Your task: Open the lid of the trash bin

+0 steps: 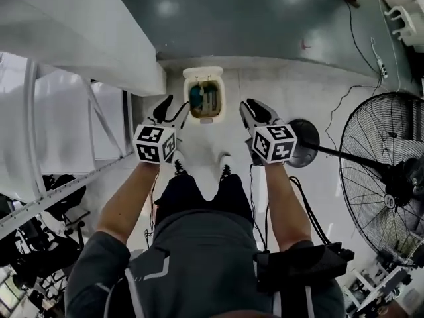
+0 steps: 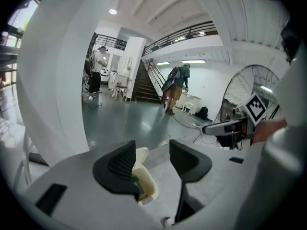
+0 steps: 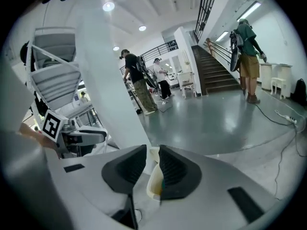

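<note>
Head view: one cream trash bin (image 1: 203,93) stands on the pale floor (image 1: 298,91) just ahead, its single lid (image 1: 203,72) raised at the far end. Two tools flank it. The left hand-held gripper (image 1: 171,110) has its jaws spread and empty. The right hand-held gripper (image 1: 255,111) has its jaws narrowly apart, pinching nothing. One large fan (image 1: 387,171) stands at the right.

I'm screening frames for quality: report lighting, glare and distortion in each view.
Head view: dim but even, reflected glare on the glossy floor, trash bin sharp. Left gripper view: heavy fisheye bending, black corners, bright ceiling lamp. Right gripper view: same fisheye, sheen on the floor.
</note>
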A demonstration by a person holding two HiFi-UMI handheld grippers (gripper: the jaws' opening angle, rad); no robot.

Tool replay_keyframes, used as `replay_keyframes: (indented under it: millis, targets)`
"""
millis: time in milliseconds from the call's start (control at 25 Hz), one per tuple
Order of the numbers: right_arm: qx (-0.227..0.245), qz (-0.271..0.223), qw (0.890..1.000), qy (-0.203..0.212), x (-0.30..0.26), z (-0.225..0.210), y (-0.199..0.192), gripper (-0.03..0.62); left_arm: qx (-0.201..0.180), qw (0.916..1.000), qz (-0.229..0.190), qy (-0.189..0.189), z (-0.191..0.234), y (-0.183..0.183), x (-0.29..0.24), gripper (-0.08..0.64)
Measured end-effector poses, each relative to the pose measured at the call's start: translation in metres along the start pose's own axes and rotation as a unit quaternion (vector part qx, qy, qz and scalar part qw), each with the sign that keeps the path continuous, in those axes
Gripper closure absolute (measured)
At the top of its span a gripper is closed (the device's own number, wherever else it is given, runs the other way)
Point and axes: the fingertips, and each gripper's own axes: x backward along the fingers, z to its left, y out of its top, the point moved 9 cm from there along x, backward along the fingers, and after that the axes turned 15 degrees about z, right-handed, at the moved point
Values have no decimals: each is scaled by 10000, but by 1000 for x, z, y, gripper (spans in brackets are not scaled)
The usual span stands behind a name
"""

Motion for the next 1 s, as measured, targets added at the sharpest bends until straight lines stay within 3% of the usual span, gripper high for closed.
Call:
replay_keyframes:
  millis: [160, 400, 560, 840, 1000]
  targets:
    - [243, -266, 9993, -80, 43, 22, 10, 509, -37, 9987, -175, -480, -14, 22, 32, 375]
    - [555, -650, 9963, -79, 91, 49, 37, 517, -613, 9937, -753, -555, -33, 71, 91, 500]
    - [845, -751, 9935, -94, 121, 72, 47, 526, -504, 9893, -1157, -727, -45, 91, 137, 549]
    - [1059, -1276, 9857, -301, 166, 104, 75, 545, -405, 9830, -1430, -1082, -49, 105, 197, 551]
    - [1200, -1554, 9802, -270, 186, 120, 95, 551, -648, 9821, -1518, -912, -49, 113, 218, 551]
